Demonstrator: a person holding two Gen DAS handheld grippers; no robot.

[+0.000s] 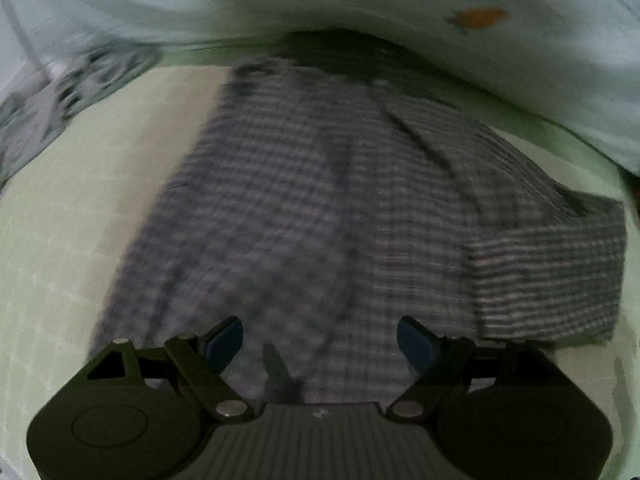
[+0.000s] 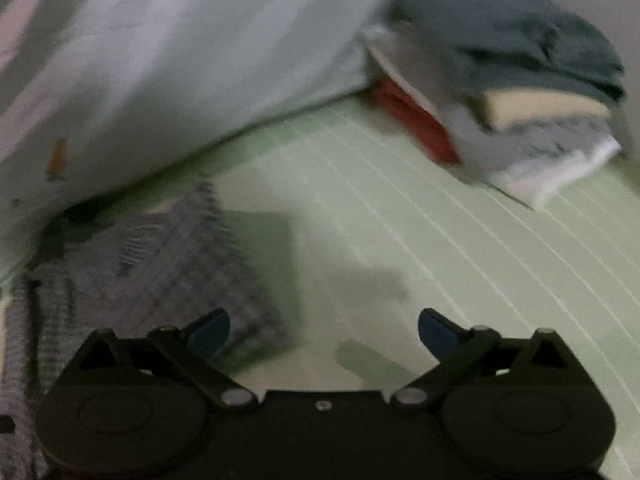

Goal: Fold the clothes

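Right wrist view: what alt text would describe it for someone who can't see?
An open two-finger gripper hovers over a pale green striped sheet, empty, beside a grey checked garment. A stack of folded clothes sits at the far right.

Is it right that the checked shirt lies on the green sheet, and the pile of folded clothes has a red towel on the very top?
Not quite. The top of the pile of folded clothes is a dark blue-grey piece; the red piece sits low at its side, as the right wrist view shows. The checked shirt does lie on the green sheet.
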